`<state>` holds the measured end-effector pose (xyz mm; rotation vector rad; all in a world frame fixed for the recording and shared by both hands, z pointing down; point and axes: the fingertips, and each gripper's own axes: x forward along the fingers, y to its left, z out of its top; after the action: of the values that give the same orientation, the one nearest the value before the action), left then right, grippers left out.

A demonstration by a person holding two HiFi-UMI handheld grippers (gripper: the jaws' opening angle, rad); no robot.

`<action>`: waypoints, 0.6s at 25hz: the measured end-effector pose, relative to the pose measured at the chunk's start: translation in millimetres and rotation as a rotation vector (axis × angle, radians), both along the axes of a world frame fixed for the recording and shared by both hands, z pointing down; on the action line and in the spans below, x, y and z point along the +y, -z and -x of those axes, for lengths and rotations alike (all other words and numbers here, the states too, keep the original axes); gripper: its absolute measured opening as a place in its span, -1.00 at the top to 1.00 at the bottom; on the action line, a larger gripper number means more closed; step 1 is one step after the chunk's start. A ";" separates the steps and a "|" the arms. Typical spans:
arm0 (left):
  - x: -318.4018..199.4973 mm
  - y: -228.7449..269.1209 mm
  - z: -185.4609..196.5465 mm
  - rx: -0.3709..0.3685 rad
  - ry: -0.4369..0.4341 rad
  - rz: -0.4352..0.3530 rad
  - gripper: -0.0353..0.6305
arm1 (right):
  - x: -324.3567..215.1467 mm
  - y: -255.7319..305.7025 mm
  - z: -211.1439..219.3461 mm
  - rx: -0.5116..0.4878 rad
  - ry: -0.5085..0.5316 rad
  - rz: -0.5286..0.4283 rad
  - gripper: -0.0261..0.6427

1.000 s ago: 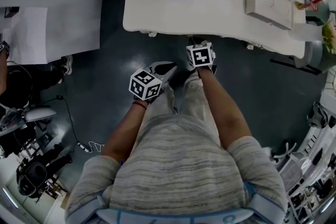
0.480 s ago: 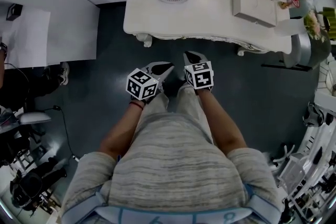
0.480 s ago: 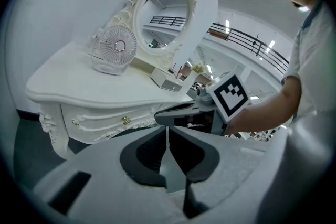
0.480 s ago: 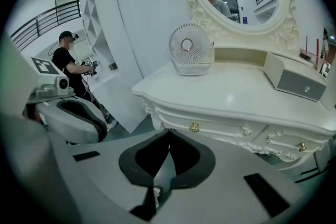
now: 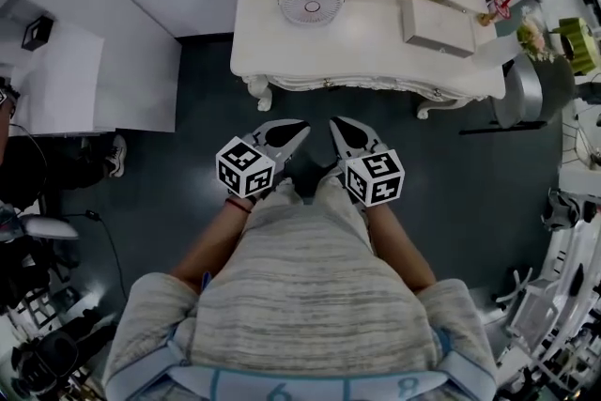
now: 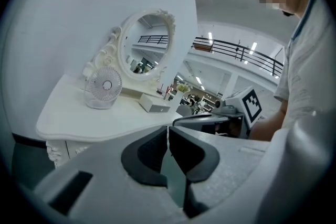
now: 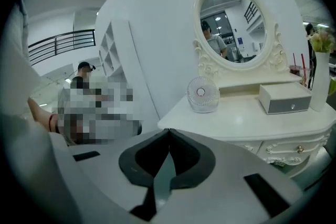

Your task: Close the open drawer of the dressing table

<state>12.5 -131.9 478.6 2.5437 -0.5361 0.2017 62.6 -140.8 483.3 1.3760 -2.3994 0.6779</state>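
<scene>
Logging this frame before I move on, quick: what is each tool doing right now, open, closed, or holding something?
Left tool: closed, tips together, holding nothing.
Right tool: closed, tips together, holding nothing.

left gripper (image 5: 299, 127) and right gripper (image 5: 336, 124) side by side before the torso, both closed and empty.
</scene>
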 end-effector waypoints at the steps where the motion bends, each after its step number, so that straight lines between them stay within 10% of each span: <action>1: 0.9 10.6 3.9 0.014 0.001 -0.021 0.84 | 5.0 11.0 1.9 -0.016 -0.007 -0.021 0.89; 15: 38.9 101.5 49.5 0.134 -0.006 -0.195 0.84 | 58.6 104.1 38.2 -0.115 -0.012 -0.199 0.89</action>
<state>-37.0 -93.0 377.0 2.7237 -0.5179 -0.0203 24.3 -82.2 379.2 1.4659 -2.6113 0.5470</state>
